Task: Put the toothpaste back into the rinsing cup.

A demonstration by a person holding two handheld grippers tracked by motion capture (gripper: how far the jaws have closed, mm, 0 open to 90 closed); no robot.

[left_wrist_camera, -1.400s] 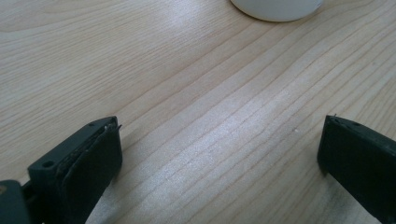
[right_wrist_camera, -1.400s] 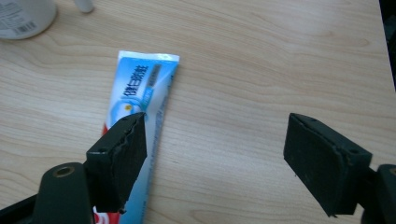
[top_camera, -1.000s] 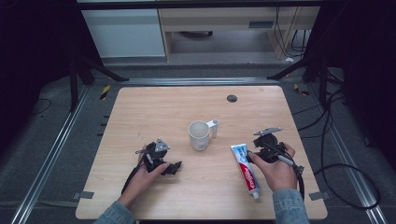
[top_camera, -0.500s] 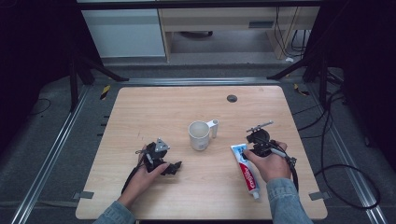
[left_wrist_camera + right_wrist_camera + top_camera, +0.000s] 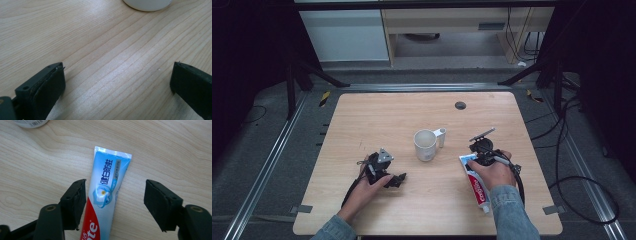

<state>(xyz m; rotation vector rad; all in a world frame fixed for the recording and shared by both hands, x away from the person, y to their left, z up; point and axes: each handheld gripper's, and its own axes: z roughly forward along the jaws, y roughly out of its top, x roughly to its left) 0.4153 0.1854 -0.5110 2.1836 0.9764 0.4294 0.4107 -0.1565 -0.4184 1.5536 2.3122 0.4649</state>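
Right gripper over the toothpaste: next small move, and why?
Probably lower a little and close. The right gripper has open jaws on either side of the toothpaste tube, which lies flat on the table; its left pad is almost against the tube, the right pad well clear.

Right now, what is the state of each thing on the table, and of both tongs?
Blue, white and red toothpaste tube: lying flat, between the right jaws, not gripped.
White ceramic mug: upright, nothing visible inside, handle toward the right.
Left tongs: open, over bare wooden table.
Right tongs: open around the tube after some opening and closing.
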